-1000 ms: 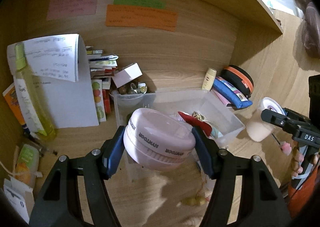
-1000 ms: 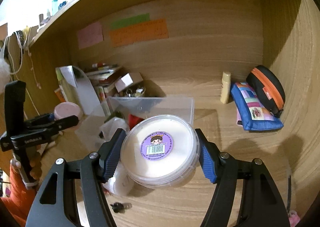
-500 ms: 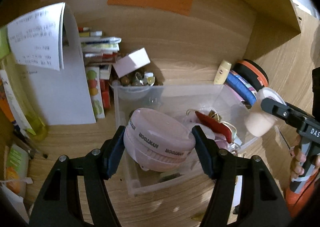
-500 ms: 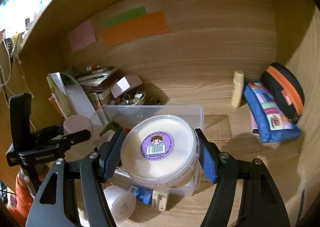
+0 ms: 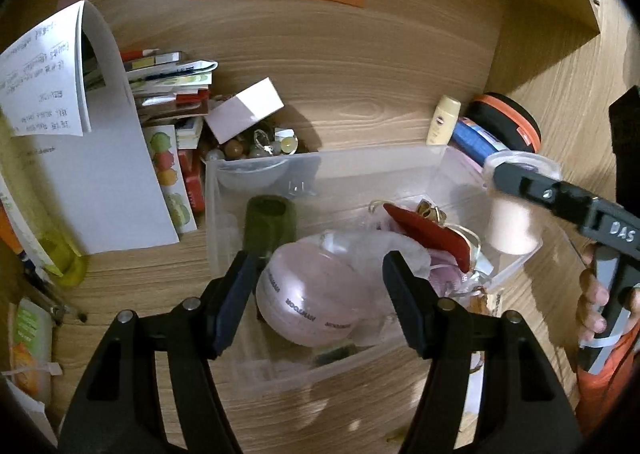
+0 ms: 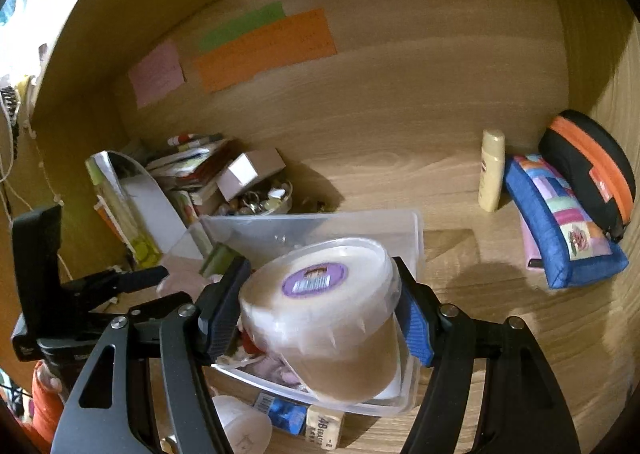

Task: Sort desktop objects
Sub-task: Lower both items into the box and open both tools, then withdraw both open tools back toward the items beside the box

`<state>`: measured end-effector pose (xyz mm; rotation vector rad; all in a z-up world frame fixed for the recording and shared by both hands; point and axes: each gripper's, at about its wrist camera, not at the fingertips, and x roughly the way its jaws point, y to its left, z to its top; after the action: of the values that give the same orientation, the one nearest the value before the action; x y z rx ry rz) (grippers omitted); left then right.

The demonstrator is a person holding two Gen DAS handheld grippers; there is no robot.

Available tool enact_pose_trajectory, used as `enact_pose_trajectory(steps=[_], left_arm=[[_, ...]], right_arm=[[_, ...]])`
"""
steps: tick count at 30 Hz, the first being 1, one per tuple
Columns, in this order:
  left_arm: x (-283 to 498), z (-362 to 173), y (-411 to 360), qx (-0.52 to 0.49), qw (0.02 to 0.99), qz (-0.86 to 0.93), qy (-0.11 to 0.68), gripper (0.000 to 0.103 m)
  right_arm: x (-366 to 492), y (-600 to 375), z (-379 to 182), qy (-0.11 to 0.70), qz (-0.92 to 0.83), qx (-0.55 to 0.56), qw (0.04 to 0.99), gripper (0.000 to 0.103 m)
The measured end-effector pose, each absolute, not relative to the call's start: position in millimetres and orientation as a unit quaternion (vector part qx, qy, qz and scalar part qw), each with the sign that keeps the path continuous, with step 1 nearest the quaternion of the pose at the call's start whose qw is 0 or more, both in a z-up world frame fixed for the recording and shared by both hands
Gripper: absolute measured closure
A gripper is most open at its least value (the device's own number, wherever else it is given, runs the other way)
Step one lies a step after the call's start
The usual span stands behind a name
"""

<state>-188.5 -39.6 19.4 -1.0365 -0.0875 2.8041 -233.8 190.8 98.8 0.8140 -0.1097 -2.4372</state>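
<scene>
A clear plastic bin (image 5: 320, 158) stands on the wooden desk and holds a dark green cup (image 5: 270, 222), a red piece and crumpled clear wrap. My left gripper (image 5: 318, 274) is shut on a pink round case (image 5: 304, 294), which sits low inside the bin's near part. My right gripper (image 6: 320, 282) is shut on a clear tub with a purple sticker (image 6: 320, 314). The tub is tilted over the bin (image 6: 312, 222), at its right side. That same tub (image 5: 514, 222) and the right gripper (image 5: 520, 182) show at the bin's right edge in the left wrist view.
Left of the bin are a stack of booklets (image 5: 168, 94), a white box (image 5: 244, 110), a bowl of beads (image 5: 256, 150) and curled papers (image 5: 48, 70). At the right stand a yellow tube (image 6: 492, 174), a blue pouch (image 6: 560, 222) and a black-orange case (image 6: 592, 170). Small boxes (image 6: 304, 418) lie before the bin.
Both grippers moved forward and down to the bin. The pink case went from above the bin to low inside it. The tub tipped over the bin's right side.
</scene>
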Motion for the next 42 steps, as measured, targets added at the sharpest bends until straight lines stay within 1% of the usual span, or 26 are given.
enact_pose_trajectory(steps=[5,9,18,24,26,28,31,34,36,42], left_arm=[[-188.3,19.3,-39.5,-0.347,0.078,0.934,-0.031,0.037],[-187.9,19.5,-38.0,-0.348,0.081,0.934,-0.029,0.031],[-185.7,22.1,-40.2,-0.345,0.086,0.934,-0.038,0.031],[-178.1,32.0,-43.1,-0.32,0.083,0.943,-0.037,0.031],[-177.0,34.3,-44.3,-0.317,0.084,0.944,-0.04,0.031],[-174.9,37.4,-44.8,-0.313,0.079,0.945,-0.04,0.031],[-170.0,43.9,-44.1,-0.31,0.076,0.947,-0.037,0.031],[-161.3,52.6,-42.3,-0.3,0.071,0.951,-0.032,0.025],[-152.9,58.1,-42.2,-0.292,0.068,0.954,-0.031,0.011],[-130.1,63.8,-42.7,-0.283,0.067,0.957,-0.024,0.008]], right_arm=[[-239.8,187.3,90.9,-0.039,-0.904,0.323,0.276,0.037],[-244.0,182.2,79.4,-0.029,-0.898,0.347,0.269,0.038],[-234.9,169.4,76.0,0.022,-0.905,0.332,0.265,0.037],[-231.4,170.8,83.4,0.02,-0.905,0.331,0.266,0.037],[-224.5,172.9,90.5,0.023,-0.909,0.322,0.263,0.035],[-216.1,176.6,97.3,0.029,-0.915,0.31,0.255,0.025],[-198.7,181.6,107.2,0.05,-0.927,0.285,0.239,0.02],[-183.4,184.6,114.4,0.067,-0.933,0.27,0.228,0.016],[-174.7,187.0,117.5,0.071,-0.935,0.265,0.225,0.014],[-153.8,189.4,116.1,0.076,-0.937,0.257,0.223,0.01]])
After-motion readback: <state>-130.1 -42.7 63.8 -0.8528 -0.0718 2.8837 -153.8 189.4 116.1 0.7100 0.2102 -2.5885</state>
